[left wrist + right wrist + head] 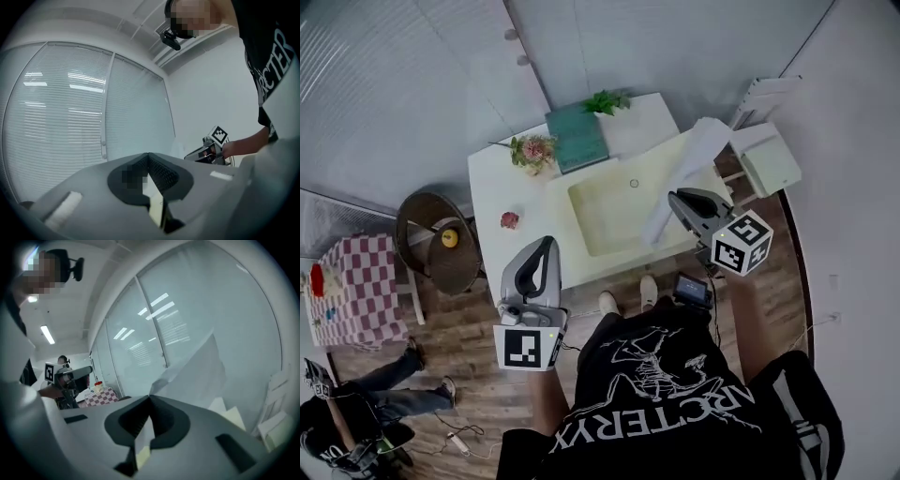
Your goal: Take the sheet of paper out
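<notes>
a person in a black printed t-shirt [675, 394] stands on a wooden floor [473, 352] at the near edge of a white desk [502, 187], a two-jaw gripper in each hand. the left gripper [546, 244] is held out at the desk's near left corner, its jaws pressed together with nothing between them. the right gripper [675, 197] reaches over the right end of the desk, its jaws clamped on the near edge of the sheet of paper [682, 173]. in the right gripper view the sheet stands up from the jaw tips, bent and creased, against the window glass. seen from the head, it stretches away from the jaws across the right edge of a pale yellow mat [600, 211] on the desk. whether its far end touches the desk cannot be told.

on the desk's left part lies a small red thing [509, 220]. further back are a bunch of flowers [534, 150], a teal book [577, 139] just beside it, and a small green plant [607, 101] at the far edge. a white cabinet [769, 161] stands at the desk's right end. to the left of the desk is a wicker chair [431, 253] with a yellow thing [450, 237] on its seat, and beyond that a red-and-white checked table [356, 286]. another person [356, 403] sits on the floor at lower left. slatted blinds [70, 108] cover the windows behind.
</notes>
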`<action>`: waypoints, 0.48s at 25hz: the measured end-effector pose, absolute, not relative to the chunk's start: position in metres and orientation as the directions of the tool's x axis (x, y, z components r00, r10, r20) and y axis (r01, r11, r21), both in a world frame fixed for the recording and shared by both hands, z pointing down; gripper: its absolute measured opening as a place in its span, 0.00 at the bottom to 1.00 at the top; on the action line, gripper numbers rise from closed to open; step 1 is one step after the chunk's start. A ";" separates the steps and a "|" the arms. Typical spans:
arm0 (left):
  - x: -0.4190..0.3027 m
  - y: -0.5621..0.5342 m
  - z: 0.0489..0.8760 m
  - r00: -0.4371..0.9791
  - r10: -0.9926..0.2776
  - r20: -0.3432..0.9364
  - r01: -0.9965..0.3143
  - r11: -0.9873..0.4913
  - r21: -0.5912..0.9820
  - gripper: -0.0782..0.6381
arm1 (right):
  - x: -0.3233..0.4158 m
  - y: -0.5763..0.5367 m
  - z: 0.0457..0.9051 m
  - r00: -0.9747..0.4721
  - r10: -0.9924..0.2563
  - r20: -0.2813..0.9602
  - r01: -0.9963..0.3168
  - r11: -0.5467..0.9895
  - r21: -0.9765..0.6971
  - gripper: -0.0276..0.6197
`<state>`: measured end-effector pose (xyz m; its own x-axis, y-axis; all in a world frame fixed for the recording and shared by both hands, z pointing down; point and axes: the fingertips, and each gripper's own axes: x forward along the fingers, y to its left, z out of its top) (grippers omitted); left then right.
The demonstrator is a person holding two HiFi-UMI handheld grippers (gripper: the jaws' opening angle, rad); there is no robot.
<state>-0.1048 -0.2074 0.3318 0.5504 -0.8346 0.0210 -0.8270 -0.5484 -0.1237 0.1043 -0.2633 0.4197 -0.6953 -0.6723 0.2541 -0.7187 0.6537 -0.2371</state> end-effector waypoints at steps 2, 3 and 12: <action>-0.097 -0.209 0.327 0.564 -0.826 0.008 -0.819 -0.561 -0.123 0.13 | 0.096 -0.257 0.389 -0.676 -0.708 0.204 -0.735 0.667 -0.118 0.06; -0.094 -0.209 0.325 0.570 -0.821 0.003 -0.815 -0.566 -0.123 0.13 | 0.092 -0.254 0.376 -0.664 -0.725 0.182 -0.743 0.666 -0.058 0.06; -0.086 -0.207 0.316 0.561 -0.828 0.002 -0.818 -0.555 -0.151 0.13 | 0.068 -0.247 0.310 -0.512 -0.859 -0.005 -0.818 0.486 0.309 0.06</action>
<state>-0.0863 -0.2071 0.3165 0.5614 -0.8275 0.0021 -0.8179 -0.5553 -0.1506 0.0678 -0.2471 0.3101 -0.5120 -0.8589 -0.0054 -0.8178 0.4856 0.3089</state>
